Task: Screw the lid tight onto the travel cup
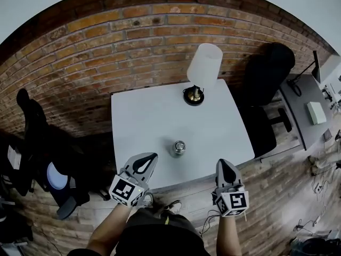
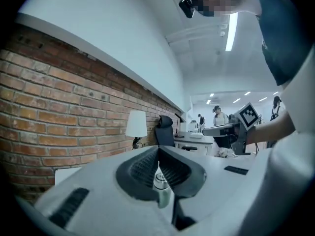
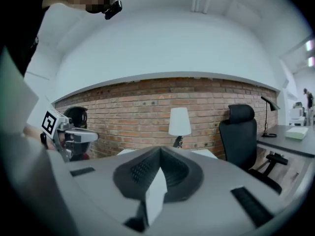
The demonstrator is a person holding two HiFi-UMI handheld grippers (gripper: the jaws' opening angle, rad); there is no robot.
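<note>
A small silver travel cup stands upright near the front edge of the white table, with its lid sitting on top. My left gripper hovers over the table's front edge, just left of the cup, jaws shut and empty. My right gripper hangs off the front edge to the cup's right, also shut on nothing. In the left gripper view the cup shows beyond the closed jaws of the left gripper, apart from them. The right gripper view shows the right gripper closed, with no cup in sight.
A table lamp with a white shade stands at the table's back edge against the brick wall. A black office chair sits to the right, beside a grey desk. Another dark chair is on the left.
</note>
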